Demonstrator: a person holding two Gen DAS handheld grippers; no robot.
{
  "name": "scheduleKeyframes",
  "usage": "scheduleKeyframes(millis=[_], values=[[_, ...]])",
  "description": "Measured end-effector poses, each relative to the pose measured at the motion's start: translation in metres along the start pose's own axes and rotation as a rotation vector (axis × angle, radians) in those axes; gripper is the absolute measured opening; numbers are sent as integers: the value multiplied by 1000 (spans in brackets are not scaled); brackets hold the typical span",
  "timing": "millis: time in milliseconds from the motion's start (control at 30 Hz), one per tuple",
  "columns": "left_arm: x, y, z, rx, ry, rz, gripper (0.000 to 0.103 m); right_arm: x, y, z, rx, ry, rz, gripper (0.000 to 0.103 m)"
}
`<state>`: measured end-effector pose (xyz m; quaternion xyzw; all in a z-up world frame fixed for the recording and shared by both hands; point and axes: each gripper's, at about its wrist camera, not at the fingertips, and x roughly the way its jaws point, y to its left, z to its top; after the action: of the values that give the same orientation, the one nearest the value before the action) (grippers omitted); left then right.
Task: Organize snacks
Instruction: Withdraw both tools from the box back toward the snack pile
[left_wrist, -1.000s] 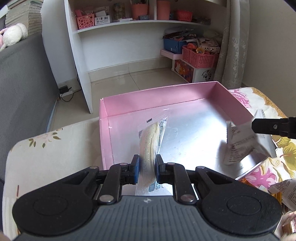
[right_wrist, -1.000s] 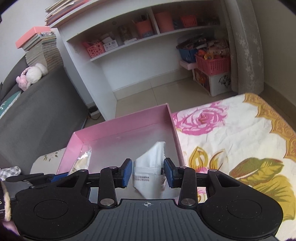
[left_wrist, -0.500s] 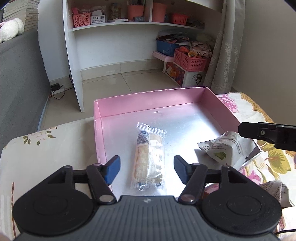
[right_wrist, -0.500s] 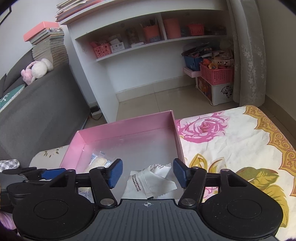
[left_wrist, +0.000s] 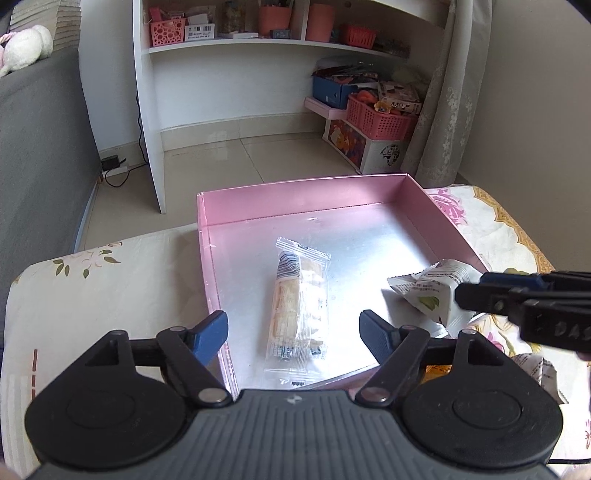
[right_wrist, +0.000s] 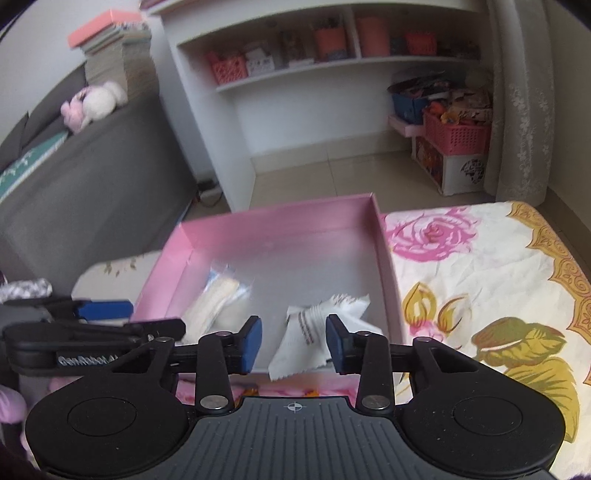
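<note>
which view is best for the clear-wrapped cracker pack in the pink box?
Left wrist: the cracker pack lies whole, sharp and unobstructed on the pink box floor. Right wrist shows it blurred, its near end hidden behind the left gripper.

Landmark: the box (left_wrist: 303, 199). It sits on a cloth-covered desk (left_wrist: 110, 280). Inside it, a long snack packet (left_wrist: 299, 302) lies toward the left half of the floor. A second, crumpled packet (left_wrist: 432, 291) lies inside at the right wall's near end. Beyond the box stands a shelf unit (left_wrist: 147, 110); left of it, a sofa (left_wrist: 40, 147).
</note>
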<state>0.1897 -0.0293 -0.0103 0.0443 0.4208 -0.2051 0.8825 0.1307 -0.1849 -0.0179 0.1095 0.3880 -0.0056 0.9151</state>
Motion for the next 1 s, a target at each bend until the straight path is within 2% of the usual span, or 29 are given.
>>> scheduleKeyframes(millis=[267,500,867,1000], values=[[-3,-1,-3,-1,15,0,81,19,-2,-7,-11,-9,-38,33],[-10,-3,-5,-3,15,3,87,-3,3,-4,-33,-41,-9,39],[-35,-12,-17,20,22,44,97,-43,-5,-2,-12,-44,27,83],[-53,-18,-28,39,45,63,100,-64,-10,-2,-7,-48,28,88]])
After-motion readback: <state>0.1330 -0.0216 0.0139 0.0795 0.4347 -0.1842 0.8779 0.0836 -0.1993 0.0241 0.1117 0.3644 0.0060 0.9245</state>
